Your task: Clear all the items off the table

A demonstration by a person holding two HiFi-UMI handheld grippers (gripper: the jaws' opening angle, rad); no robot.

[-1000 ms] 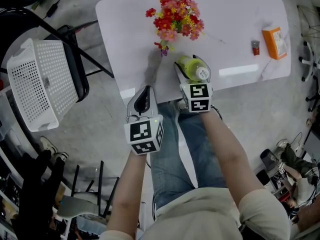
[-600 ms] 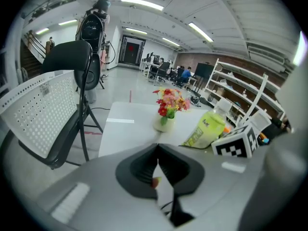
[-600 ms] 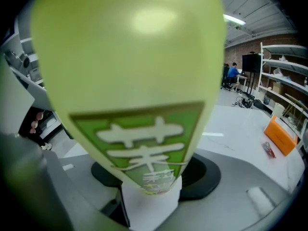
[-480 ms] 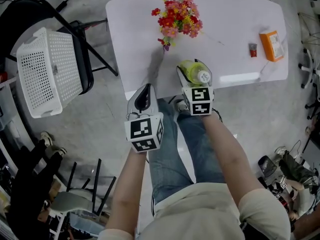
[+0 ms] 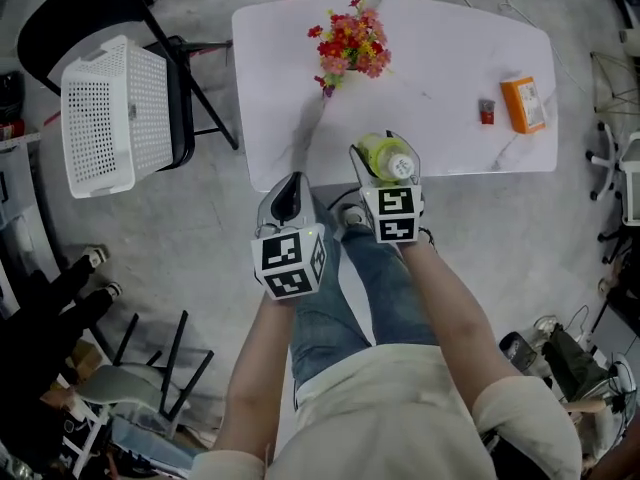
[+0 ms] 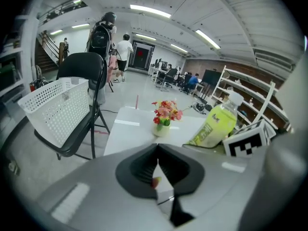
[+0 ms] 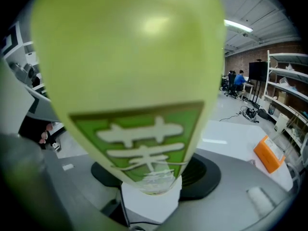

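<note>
White table (image 5: 440, 58) has the flowers (image 5: 350, 43), an orange box (image 5: 523, 103) and a small red thing (image 5: 486, 111) on it. Right gripper (image 5: 385, 163) is clamped on the green bottle (image 7: 134, 81) over the near edge. It's probably headed for the basket (image 5: 110, 118) on the chair (image 5: 185, 88) far left, with open floor between. Left gripper (image 6: 157, 153) has its jaws together, empty.

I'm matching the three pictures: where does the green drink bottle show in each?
Head view: bottle centre, by the table's near edge.
Left gripper view: bottle right of centre, tilted.
Right gripper view: bottle fills the upper frame, between the jaws.
Shared landmark: the white table.
</note>
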